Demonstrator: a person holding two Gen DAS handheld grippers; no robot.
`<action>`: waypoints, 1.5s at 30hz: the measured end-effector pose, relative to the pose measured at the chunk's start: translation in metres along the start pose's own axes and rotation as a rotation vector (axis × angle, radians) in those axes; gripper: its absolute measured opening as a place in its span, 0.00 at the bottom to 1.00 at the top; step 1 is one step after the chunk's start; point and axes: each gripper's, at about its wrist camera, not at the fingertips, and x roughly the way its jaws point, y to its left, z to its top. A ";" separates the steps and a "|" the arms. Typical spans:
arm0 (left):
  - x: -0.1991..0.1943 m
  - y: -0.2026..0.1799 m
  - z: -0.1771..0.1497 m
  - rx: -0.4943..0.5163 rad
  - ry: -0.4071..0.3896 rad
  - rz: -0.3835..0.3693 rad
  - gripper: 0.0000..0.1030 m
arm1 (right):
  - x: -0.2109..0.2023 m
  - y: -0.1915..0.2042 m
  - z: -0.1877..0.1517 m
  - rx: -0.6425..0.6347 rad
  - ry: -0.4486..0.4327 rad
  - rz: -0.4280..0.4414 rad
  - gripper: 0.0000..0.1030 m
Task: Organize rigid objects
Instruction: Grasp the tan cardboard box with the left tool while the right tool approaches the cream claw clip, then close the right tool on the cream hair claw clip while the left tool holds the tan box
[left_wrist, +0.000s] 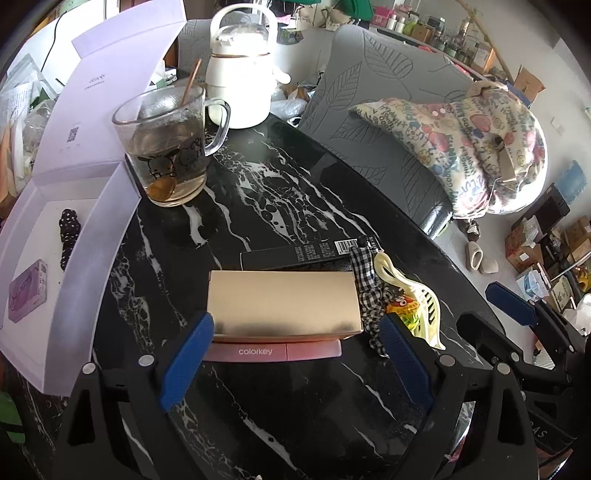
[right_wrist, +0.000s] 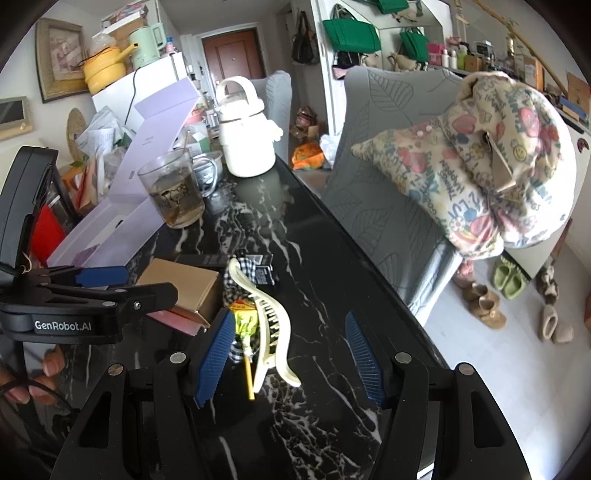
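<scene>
A gold box (left_wrist: 282, 302) lies on a pink "colorkey" box (left_wrist: 273, 350) on the black marble table (left_wrist: 258, 192). My left gripper (left_wrist: 295, 354) is open, its blue pads either side of the gold box's near end. A cream hair claw (right_wrist: 269, 325), a lollipop (right_wrist: 245, 332) and a checked scrunchie (right_wrist: 236, 288) lie just right of the boxes. My right gripper (right_wrist: 288, 354) is open, with the claw and lollipop next to its left pad (right_wrist: 214, 358). The gold box also shows in the right wrist view (right_wrist: 181, 284). An open lilac box (left_wrist: 51, 258) stands at the left.
A glass mug (left_wrist: 166, 147) with tea and a white kettle (left_wrist: 240, 85) stand at the table's far end. A black flat box (left_wrist: 295, 254) lies behind the gold box. A grey chair (left_wrist: 388, 122) with a patterned cushion is beyond the right table edge.
</scene>
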 end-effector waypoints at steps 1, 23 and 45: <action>0.003 0.000 0.001 0.001 0.006 0.008 0.90 | 0.003 -0.002 0.000 0.006 0.006 0.002 0.61; 0.044 0.009 0.017 -0.043 0.096 -0.051 1.00 | 0.026 -0.018 0.000 0.063 0.049 0.036 0.61; 0.051 0.006 0.011 -0.053 0.059 -0.089 1.00 | 0.030 -0.026 -0.007 0.101 0.065 0.061 0.61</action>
